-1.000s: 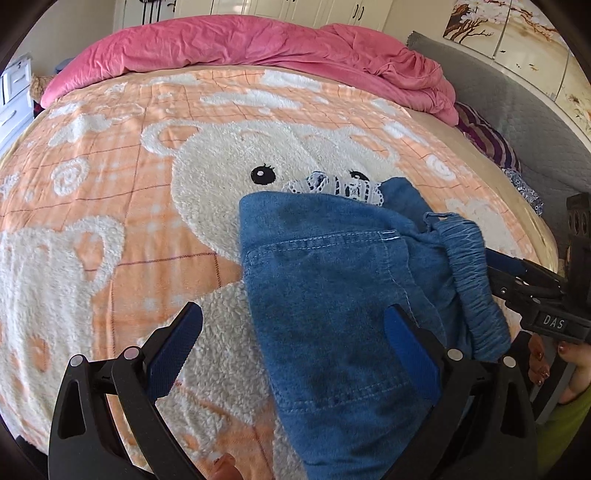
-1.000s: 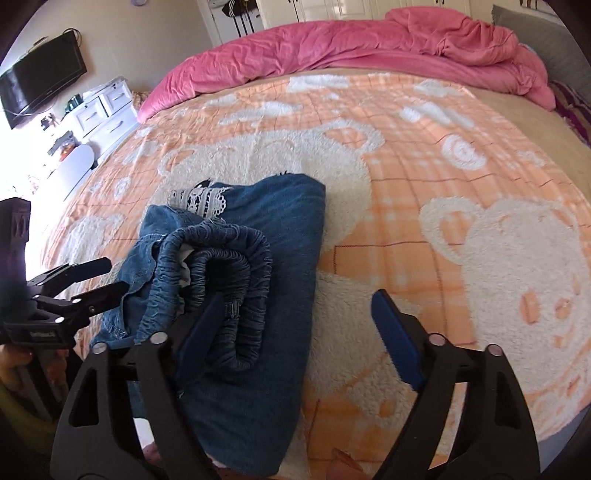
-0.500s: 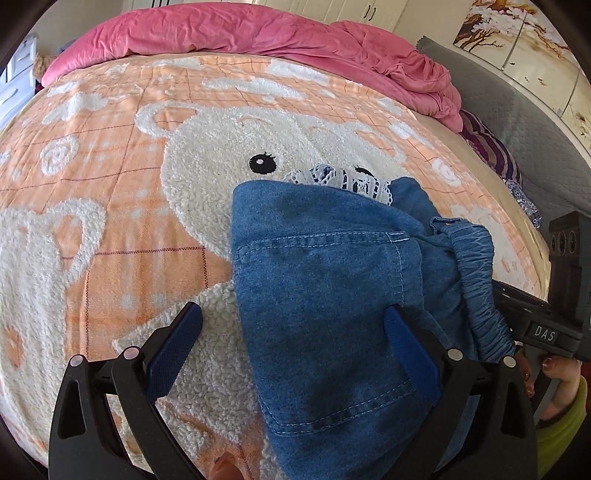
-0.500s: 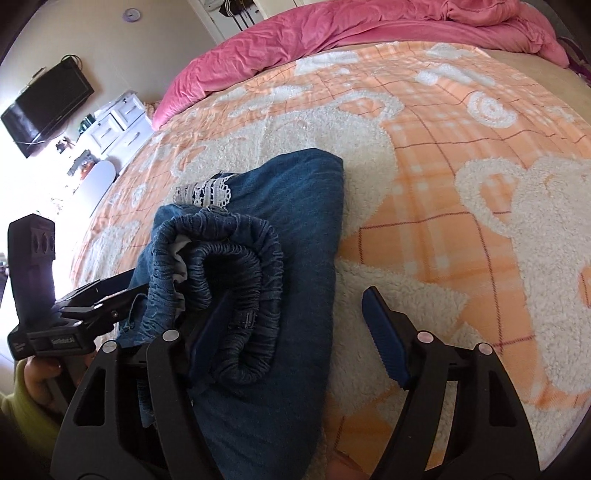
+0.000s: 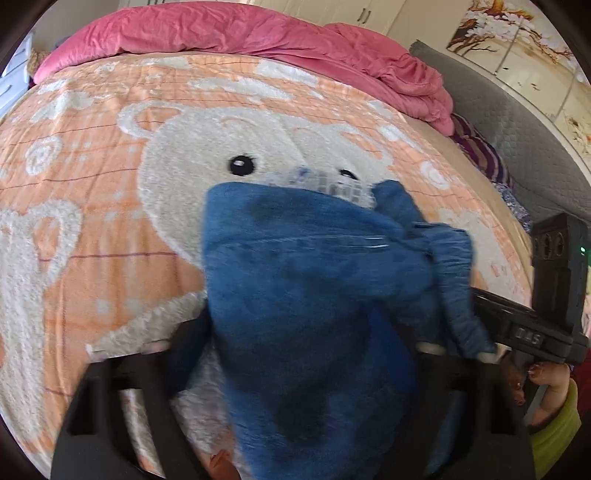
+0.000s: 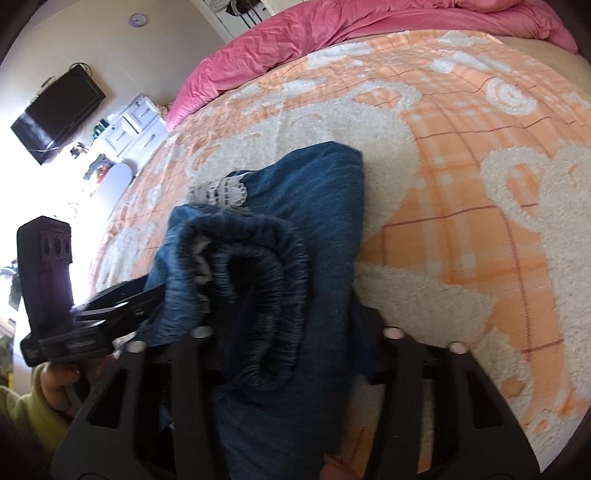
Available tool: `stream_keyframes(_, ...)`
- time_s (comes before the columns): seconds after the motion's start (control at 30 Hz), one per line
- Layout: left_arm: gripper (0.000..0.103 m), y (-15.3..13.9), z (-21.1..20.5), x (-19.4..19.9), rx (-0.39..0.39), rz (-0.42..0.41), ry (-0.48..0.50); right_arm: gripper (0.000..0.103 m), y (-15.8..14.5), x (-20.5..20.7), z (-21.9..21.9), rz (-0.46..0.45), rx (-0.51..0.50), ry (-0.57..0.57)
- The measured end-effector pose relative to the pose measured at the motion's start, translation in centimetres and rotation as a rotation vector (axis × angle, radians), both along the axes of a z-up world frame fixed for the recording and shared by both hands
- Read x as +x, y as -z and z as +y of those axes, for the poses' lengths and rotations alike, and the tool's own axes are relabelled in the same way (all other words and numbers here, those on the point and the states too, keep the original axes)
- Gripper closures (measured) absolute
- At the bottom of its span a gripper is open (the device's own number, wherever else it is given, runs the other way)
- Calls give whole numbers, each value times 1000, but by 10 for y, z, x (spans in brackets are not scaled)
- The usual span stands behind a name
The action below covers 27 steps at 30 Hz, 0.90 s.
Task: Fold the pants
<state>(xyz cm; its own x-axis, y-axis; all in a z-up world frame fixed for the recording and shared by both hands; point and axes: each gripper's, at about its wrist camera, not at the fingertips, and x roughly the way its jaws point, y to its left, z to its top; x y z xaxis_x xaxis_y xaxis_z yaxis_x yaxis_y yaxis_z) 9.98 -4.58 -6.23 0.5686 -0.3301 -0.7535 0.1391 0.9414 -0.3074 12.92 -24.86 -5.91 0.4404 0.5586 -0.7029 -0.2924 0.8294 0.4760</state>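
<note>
Left claw (image 5: 295,354) just closing around folded blue pants (image 5: 306,295), bunched on bear blanket (image 5: 110,206).

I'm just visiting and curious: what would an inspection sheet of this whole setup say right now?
Surface: orange bear blanket on a bed.
Job's things: blue folded pants, elastic waistband bunched on top, lace trim at the far end.
Clutter: pink duvet heaped at the far end of the bed.
Grippers: left claw and right claw have just been closing, pants between the jaws of both.
Cables: nothing seen.
Surroundings: wall TV, white drawers.
</note>
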Motion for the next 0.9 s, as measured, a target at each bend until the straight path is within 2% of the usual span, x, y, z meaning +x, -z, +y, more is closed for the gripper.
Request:
stream_keyframes(0.07, 59, -6, -8, -5, 22, -25, 19, 82, -3, -3, 3, -14, 6, 3)
stream_keyframes(0.1, 66, -9, -12, -8, 31, -37, 27, 83, -7, -7, 6, -35, -12, 14)
stream_keyframes(0.13, 70, -13, -17, -11, 69, -58, 27, 85, -10, -10, 9, -55, -36, 16)
stream_keyframes(0.2, 75, -18, -21, -14, 95, -82, 28, 88, -19, -16, 16, -97, -84, 18)
stream_keyframes(0.47, 77, -56, -12, -9, 70, -169, 4, 92, -50, -9, 28, -178, -109, -12)
stream_keyframes(0.57, 77, -67, -9, 3, 78, -198, -19, 98, -64, 9, 36, -212, -124, -13)
stream_keyframes(0.67, 77, -77, -3, 22, 71, -217, -39, 98, -78, 30, 46, -256, -136, -27)
stream_keyframes(0.8, 77, -80, 8, 59, 81, -227, -84, 98, -81, 62, 57, -260, -134, -37)
stream_keyframes(0.9, 77, -73, 15, 82, 79, -211, -108, 98, -67, 93, 67, -236, -155, -29)
